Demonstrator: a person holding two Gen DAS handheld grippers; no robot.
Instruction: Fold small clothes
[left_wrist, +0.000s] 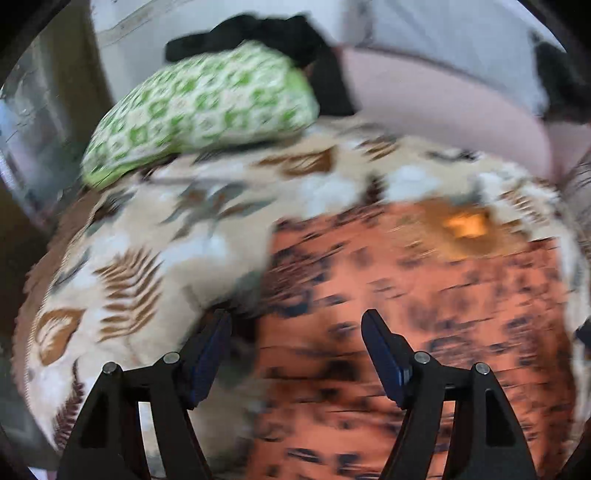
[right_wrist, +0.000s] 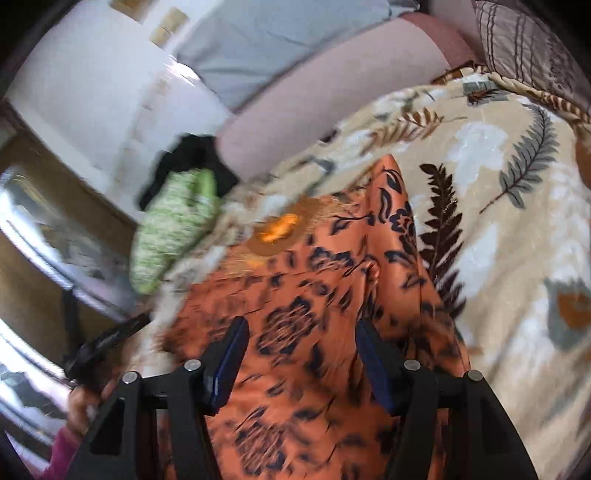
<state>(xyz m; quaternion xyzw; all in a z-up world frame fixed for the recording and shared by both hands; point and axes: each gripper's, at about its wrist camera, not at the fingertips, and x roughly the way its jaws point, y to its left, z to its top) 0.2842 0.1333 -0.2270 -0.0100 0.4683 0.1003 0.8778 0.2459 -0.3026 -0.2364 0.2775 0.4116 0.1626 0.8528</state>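
Observation:
An orange garment (left_wrist: 406, 295) with a dark flower print lies spread on a beige leaf-patterned blanket (left_wrist: 129, 258). My left gripper (left_wrist: 295, 321) hovers open over the garment's left edge, with nothing between its pads. In the right wrist view the same garment (right_wrist: 314, 258) runs away from me across the blanket (right_wrist: 498, 166). My right gripper (right_wrist: 302, 326) stands open just above it, and its pads hold no cloth. Both views are blurred.
A folded green-and-white cloth (left_wrist: 203, 107) (right_wrist: 173, 229) lies at the blanket's far edge, with black clothes (left_wrist: 258, 33) (right_wrist: 192, 155) behind it. A pink sheet (left_wrist: 424, 103) borders the blanket. A striped pillow (right_wrist: 524, 37) sits at the far right. A hand (right_wrist: 85, 402) shows at the lower left.

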